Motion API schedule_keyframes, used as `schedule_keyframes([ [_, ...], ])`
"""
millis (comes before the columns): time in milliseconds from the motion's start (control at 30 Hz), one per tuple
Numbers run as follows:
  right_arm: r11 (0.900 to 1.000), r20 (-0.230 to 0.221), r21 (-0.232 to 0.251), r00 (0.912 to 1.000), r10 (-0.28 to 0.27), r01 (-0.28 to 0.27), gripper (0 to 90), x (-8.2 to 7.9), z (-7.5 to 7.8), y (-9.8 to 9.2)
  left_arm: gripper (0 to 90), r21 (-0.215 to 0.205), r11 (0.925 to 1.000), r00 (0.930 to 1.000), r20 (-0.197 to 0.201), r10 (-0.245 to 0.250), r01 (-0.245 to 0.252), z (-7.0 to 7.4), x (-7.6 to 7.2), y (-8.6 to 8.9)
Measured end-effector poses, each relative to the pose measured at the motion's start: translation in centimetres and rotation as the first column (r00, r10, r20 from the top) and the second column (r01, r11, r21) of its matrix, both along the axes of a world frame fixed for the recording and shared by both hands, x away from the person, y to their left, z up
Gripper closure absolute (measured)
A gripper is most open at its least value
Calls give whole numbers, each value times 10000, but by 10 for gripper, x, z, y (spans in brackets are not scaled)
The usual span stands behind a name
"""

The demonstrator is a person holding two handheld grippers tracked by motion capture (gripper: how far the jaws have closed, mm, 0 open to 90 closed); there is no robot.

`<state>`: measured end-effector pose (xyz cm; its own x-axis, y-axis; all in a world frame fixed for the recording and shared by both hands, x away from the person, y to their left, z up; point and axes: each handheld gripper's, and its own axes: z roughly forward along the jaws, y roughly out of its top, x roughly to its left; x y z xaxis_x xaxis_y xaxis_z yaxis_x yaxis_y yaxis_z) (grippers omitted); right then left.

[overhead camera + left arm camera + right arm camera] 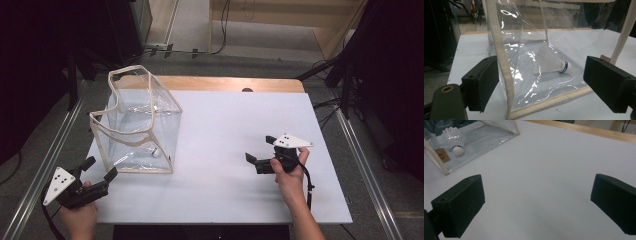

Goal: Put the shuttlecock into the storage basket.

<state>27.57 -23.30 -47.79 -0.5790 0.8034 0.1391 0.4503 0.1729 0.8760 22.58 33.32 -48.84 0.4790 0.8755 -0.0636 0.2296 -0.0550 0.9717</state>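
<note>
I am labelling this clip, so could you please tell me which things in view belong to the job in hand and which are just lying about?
In the job:
clear bag
shuttlecock lying inside it
left gripper, open, beside the bag
right gripper, open, over bare table

Just there:
white table
cables on the floor beyond

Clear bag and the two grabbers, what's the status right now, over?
Left gripper open, jaws facing the clear bag's near corner, not touching. Right gripper open, empty, over bare white table. Shuttlecock lying inside the bag. Nothing in the way.
</note>
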Motion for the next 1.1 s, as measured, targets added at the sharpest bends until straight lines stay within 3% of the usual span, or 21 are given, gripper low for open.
schedule_keyframes([
  [567,9975,-241,1,9973,-701,701,0,-16,-15,-34,138,50,10000,10000,-1,1,-1,0,0,0],
  [1100,9920,-106,206,9922,-1243,1245,0,-32,-23,-62,137,-21,10000,10000,9,-1,1,0,0,0],
])
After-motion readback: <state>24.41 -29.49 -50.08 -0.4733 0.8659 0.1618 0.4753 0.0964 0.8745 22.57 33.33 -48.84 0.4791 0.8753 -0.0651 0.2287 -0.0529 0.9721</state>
